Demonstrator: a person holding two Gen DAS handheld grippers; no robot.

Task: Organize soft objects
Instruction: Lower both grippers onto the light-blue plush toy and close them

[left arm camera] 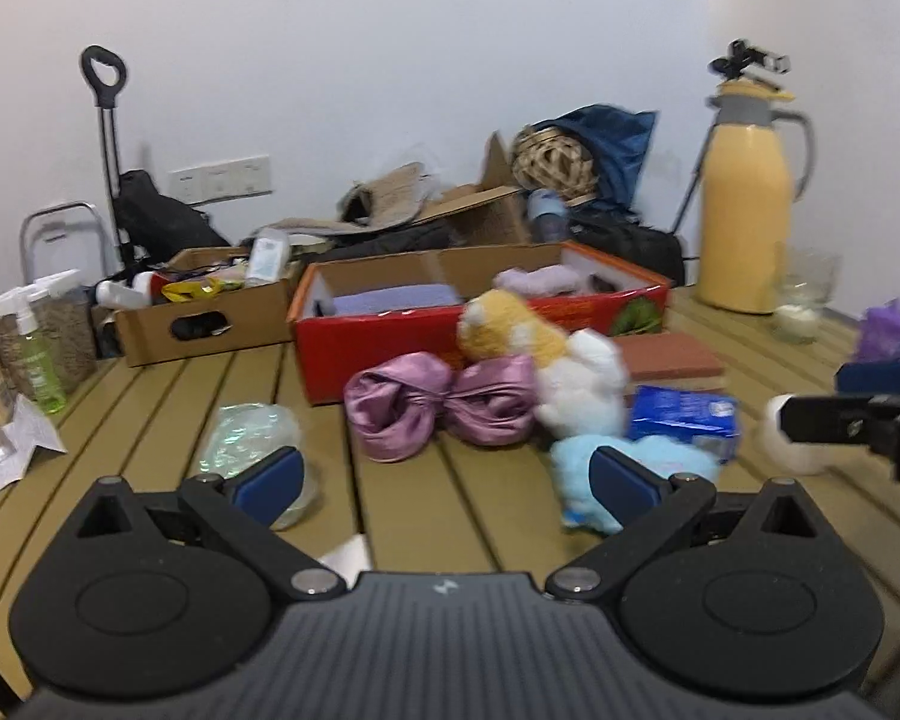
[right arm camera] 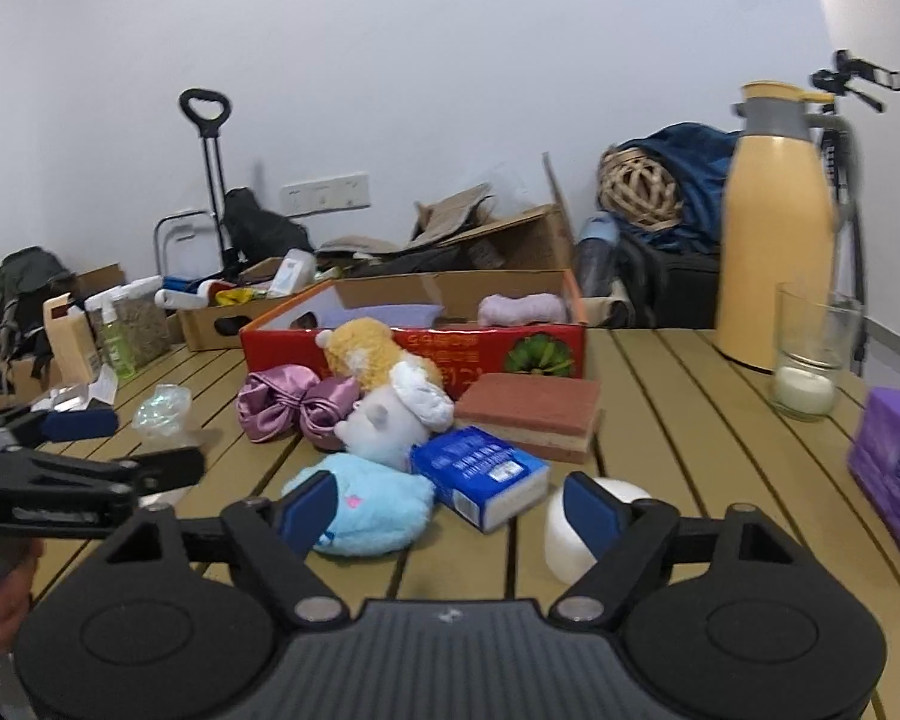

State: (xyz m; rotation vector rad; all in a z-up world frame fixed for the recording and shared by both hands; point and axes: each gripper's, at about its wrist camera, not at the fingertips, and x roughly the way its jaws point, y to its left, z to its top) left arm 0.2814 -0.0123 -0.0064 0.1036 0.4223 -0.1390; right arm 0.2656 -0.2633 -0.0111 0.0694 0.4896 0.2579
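Nearest to both cameras, black two-finger grippers with blue pads, held low over a slatted tan wooden table. Left gripper with jaws spread wide and nothing between the pads; just past its left finger a crumpled clear iridescent plastic wrap, just past its right finger a fluffy light-blue plush toy. Right gripper also with jaws apart, not pressing on anything; the light-blue plush touching or just behind its left pad, a round white ball partly hidden behind its right pad, cannot tell if touching. Straight ahead between the right fingers, a small blue printed tissue pack, lying flat beside the plush. Further ahead of both tools, a white plush animal with a yellow-and-white plush animal leaning on top of it, and to the left of these a shiny pink satin bow-shaped piece. Right of the plush pile, a flat reddish-brown sponge block. Behind all, a red open cardboard box with a green print, holding a folded lilac cloth in its left part and a pale pink soft roll in its right part. Far right of the right tool, a tall yellow thermos jug, a clear glass with a white candle, and a purple tissue pack. Far left, a brown cardboard tray of bottles and a green spray bottle.
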